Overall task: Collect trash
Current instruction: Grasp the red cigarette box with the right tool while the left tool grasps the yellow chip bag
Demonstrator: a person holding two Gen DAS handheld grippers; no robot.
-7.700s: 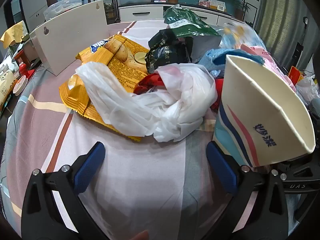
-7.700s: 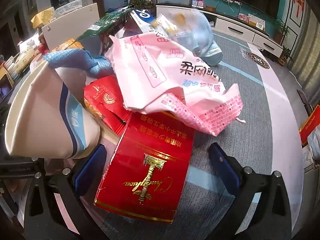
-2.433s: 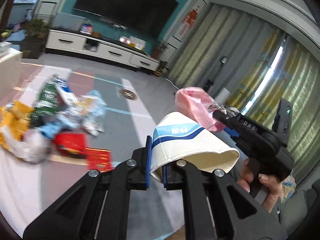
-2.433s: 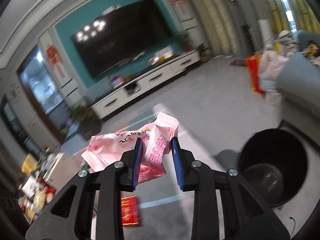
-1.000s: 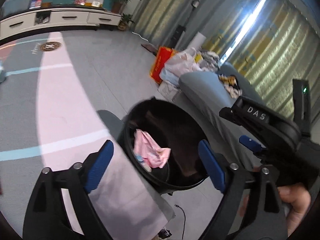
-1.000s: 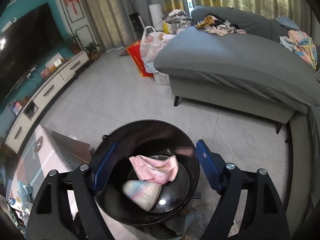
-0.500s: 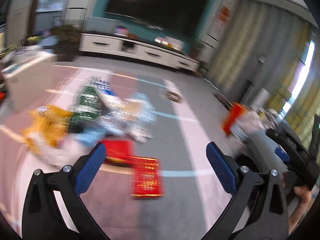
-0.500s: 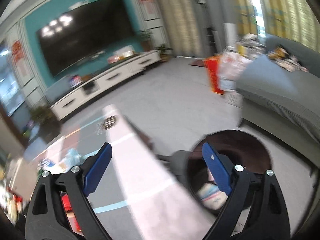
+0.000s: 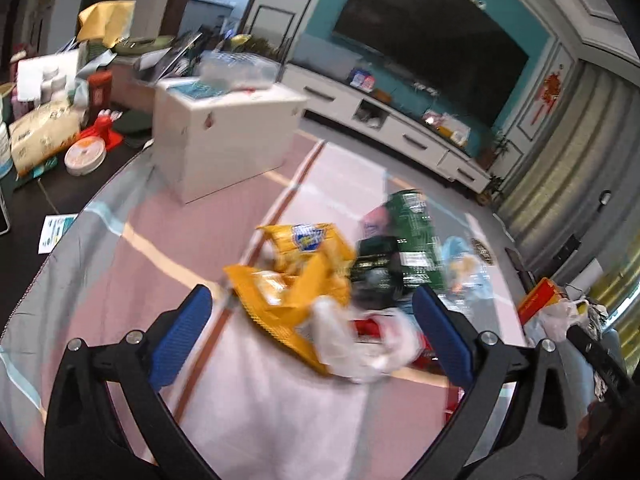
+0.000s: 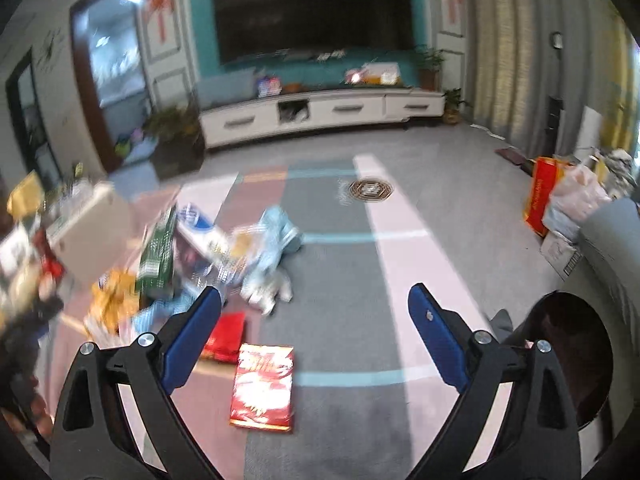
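A blurred pile of trash lies on the striped tablecloth. In the left wrist view I see a yellow snack bag, a white plastic bag, a dark wrapper and a green packet. My left gripper is open and empty above the near side of the pile. In the right wrist view a red flat packet lies nearest, with a second red packet, the green packet and a pale blue bag beyond. My right gripper is open and empty. The black bin is at the lower right.
A white box stands at the far left of the table, with bottles and packets on a dark surface beyond it. A TV cabinet lines the far wall. A grey sofa and bags are at right.
Both grippers dropped the paper cup and pink packet into the bin, opened, and have swung back to the table. The trash pile is now closer in the left wrist view.
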